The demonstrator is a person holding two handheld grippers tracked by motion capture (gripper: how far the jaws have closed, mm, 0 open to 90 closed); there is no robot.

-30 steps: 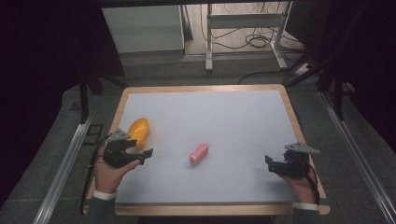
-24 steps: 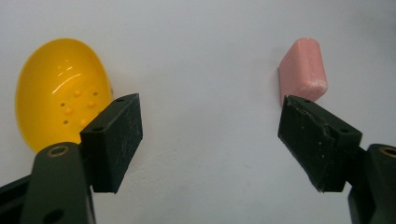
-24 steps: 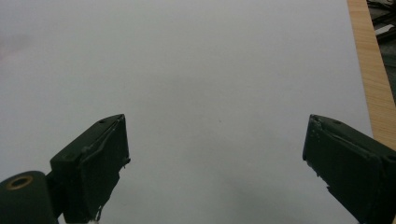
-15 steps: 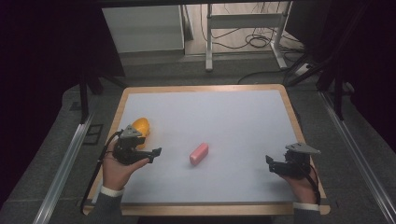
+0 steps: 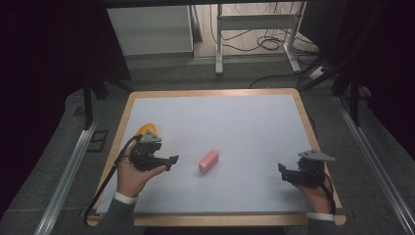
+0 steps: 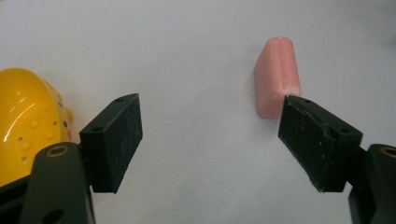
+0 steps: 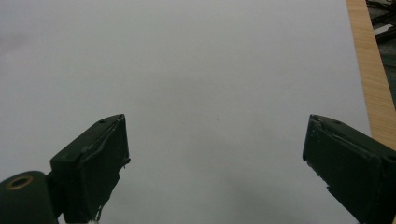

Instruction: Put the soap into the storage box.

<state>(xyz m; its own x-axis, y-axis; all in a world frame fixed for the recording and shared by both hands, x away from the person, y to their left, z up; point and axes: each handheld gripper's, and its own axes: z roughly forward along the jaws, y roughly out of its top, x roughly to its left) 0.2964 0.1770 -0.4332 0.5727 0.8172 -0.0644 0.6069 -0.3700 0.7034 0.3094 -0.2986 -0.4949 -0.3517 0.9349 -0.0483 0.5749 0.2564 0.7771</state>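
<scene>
While reaching for pink block (image 5: 209,161), items left to right, placed against it. Yellow toy (image 5: 146,129): well left, behind my left gripper (image 5: 171,160). Left gripper: jaws spread, empty, near block's left. Pink block: flat on white mat (image 5: 244,122), mid-table. Advice: centre jaws across its narrow width. My right gripper (image 5: 283,170): well right, spread, idle.

A white table (image 5: 235,117) with a wooden rim stood on grey floor, a yellow dotted toy (image 5: 147,129) lay near its left edge, and cables (image 5: 266,44) trailed beneath a metal frame (image 5: 254,24) behind
</scene>
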